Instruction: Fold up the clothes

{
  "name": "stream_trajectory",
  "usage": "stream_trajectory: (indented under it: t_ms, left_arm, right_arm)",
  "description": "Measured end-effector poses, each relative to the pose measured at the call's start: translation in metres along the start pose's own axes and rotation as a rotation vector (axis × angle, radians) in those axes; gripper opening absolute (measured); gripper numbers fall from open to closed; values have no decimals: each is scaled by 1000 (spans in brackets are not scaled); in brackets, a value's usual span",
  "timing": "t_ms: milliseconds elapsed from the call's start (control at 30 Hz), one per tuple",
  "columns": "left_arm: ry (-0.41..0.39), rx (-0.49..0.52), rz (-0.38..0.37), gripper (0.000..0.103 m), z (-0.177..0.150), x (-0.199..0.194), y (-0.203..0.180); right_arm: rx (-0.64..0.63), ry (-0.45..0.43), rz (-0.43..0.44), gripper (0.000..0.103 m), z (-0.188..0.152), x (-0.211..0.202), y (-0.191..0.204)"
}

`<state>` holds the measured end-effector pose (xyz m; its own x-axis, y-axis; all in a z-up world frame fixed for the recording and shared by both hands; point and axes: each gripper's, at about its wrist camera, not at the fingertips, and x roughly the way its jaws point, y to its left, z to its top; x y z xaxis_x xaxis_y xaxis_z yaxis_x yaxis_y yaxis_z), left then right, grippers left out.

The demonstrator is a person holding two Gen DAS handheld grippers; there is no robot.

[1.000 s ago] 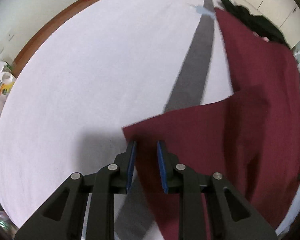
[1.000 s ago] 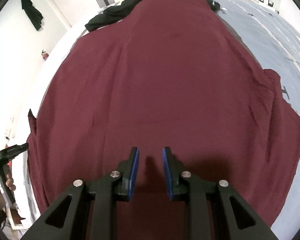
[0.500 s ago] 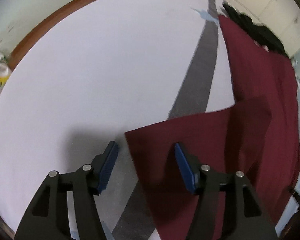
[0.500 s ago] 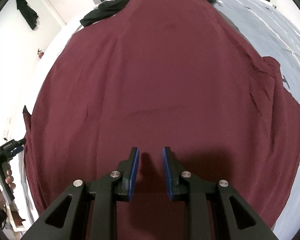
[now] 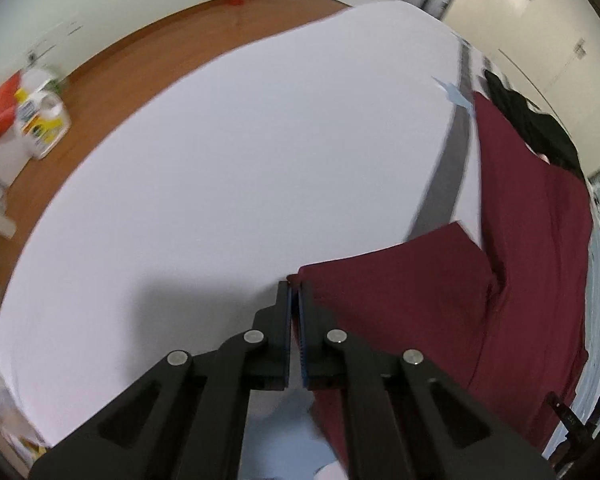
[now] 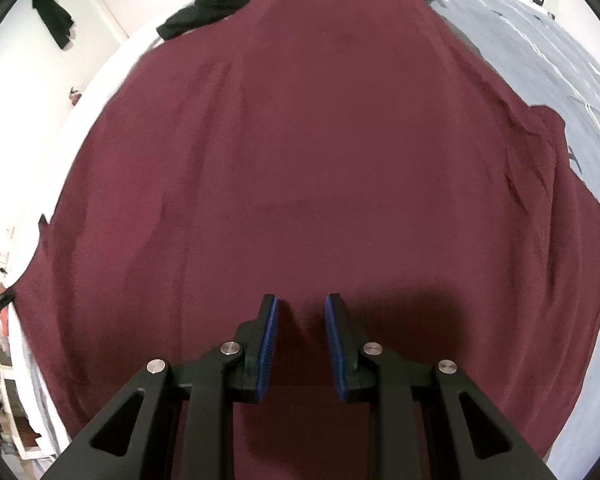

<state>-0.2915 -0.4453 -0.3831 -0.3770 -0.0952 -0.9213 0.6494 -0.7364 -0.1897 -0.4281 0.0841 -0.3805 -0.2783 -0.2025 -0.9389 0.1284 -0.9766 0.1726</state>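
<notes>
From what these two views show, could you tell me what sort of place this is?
Most likely a bedroom: a maroon garment spread over a wide white-sheeted bed, pale wardrobe doors beyond it, and a wooden floor alongside.

The maroon garment (image 6: 300, 180) runs off frame below, perhaps creased there.

garment (image 6: 320, 160) spread on bed (image 5: 220, 180), black clothing (image 6: 204, 12) behind it, detergent jug (image 5: 42, 120) on floor (image 5: 148, 52) left
</notes>
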Motion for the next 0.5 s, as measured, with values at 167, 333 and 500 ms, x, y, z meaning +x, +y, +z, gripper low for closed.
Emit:
stream_trajectory:
  t_ms: [167, 333, 500]
  left_arm:
    - [25, -21, 21, 2, -17, -2, 13]
    - [38, -58, 33, 4, -10, 15, 17]
    - [-69, -51, 224, 4, 9, 3, 15]
  right_arm:
    - [2, 6, -10, 22, 2, 3, -4]
    - [-4, 4, -11, 22, 6, 4, -6]
    - [0, -3, -14, 22, 9, 2, -9]
